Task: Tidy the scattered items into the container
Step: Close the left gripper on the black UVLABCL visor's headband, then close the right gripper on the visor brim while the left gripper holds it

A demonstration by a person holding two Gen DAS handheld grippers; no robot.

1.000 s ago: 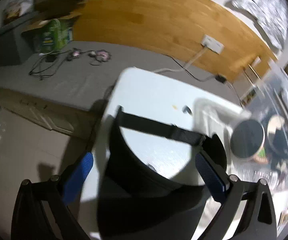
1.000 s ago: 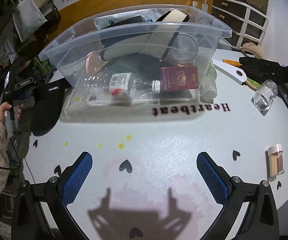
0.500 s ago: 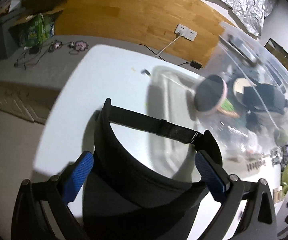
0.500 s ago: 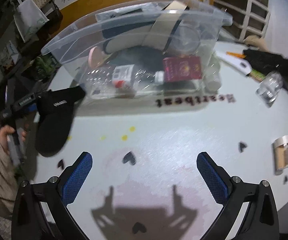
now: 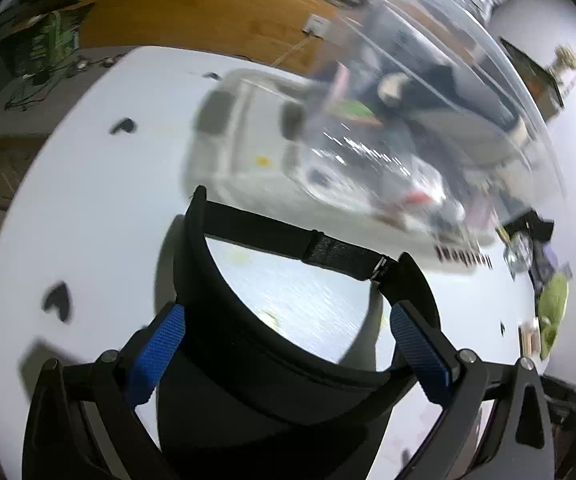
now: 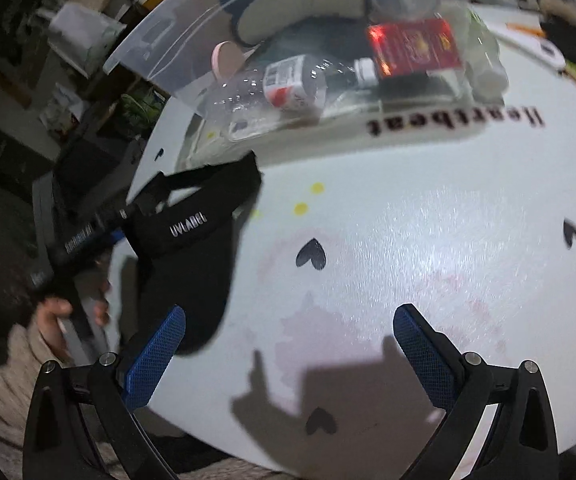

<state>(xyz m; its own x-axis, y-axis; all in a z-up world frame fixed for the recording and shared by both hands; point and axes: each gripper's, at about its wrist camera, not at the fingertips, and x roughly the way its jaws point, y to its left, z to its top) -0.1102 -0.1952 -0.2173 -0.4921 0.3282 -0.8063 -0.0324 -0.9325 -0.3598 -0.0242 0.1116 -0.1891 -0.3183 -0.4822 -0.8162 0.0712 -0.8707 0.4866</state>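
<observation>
While the left wrist view is smeared by motion, it shows the left gripper (image 5: 288,344) with its blue fingers (image 5: 156,356) set wide either side of a black sun visor (image 5: 272,376). They look closed onto the visor's sides, though the contact itself is hard to confirm. The visor hangs above the white table (image 5: 88,184), with its thin strap (image 5: 288,240) stretched across the front. The clear plastic bin (image 5: 428,128) sits ahead and to the right, already crowded with things. I judge the grip to be the weak point: the visor is soft and curved, so it could slide or twist out before it clears the bin's wall. The loose strap could also catch on the rim.

In the right wrist view, the right gripper (image 6: 288,348) hovers over the table with its fingers spread and nothing between them. The visor (image 6: 192,256) shows at the left, carried by the left gripper's tool in a person's hand (image 6: 64,316), close to the near corner of the bin (image 6: 176,64). Inside the bin lie a plastic bottle (image 6: 284,84) and a red booklet (image 6: 412,48), among other things. With the bin this full, the visor may perch on top and slip back out. A low approach could knock the wall and shove the bin along the table.
</observation>
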